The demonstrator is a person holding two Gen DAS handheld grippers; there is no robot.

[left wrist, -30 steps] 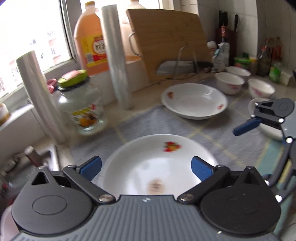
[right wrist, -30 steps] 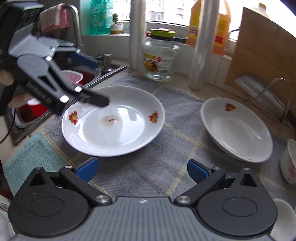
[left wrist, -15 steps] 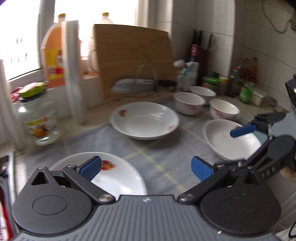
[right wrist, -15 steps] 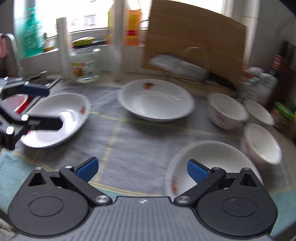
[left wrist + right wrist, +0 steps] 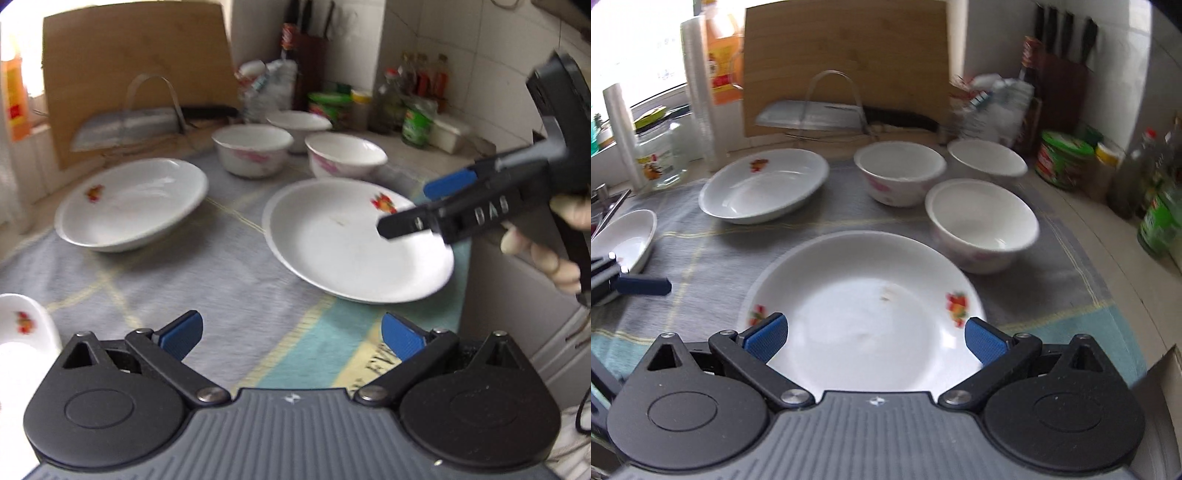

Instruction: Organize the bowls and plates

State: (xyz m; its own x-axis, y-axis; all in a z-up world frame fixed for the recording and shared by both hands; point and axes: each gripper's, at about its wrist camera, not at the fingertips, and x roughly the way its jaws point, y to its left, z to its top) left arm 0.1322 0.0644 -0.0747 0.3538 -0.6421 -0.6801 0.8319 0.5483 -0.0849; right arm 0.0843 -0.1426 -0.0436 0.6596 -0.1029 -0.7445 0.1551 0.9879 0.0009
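Three white flower-print plates and three white bowls sit on a grey mat. My right gripper (image 5: 875,334) is open, its fingers straddling the near rim of the front plate (image 5: 860,295); it shows over that plate (image 5: 343,251) in the left wrist view (image 5: 417,206). My left gripper (image 5: 291,336) is open and empty above the mat, with the left plate (image 5: 18,325) at its left. The far plate (image 5: 764,184) lies behind. The bowls (image 5: 899,171) (image 5: 982,218) (image 5: 986,158) stand at the back right.
A wooden cutting board (image 5: 846,55) leans on the wall behind a cleaver on a wire rack (image 5: 831,114). A glass jar (image 5: 659,155), film rolls and an oil jug stand left. Condiment bottles (image 5: 1156,218) and a knife block line the right. The counter edge is near right.
Both grippers have swung right, from the left plate by the sink toward the front right plate. The right gripper now straddles that plate's rim. Both stayed open.
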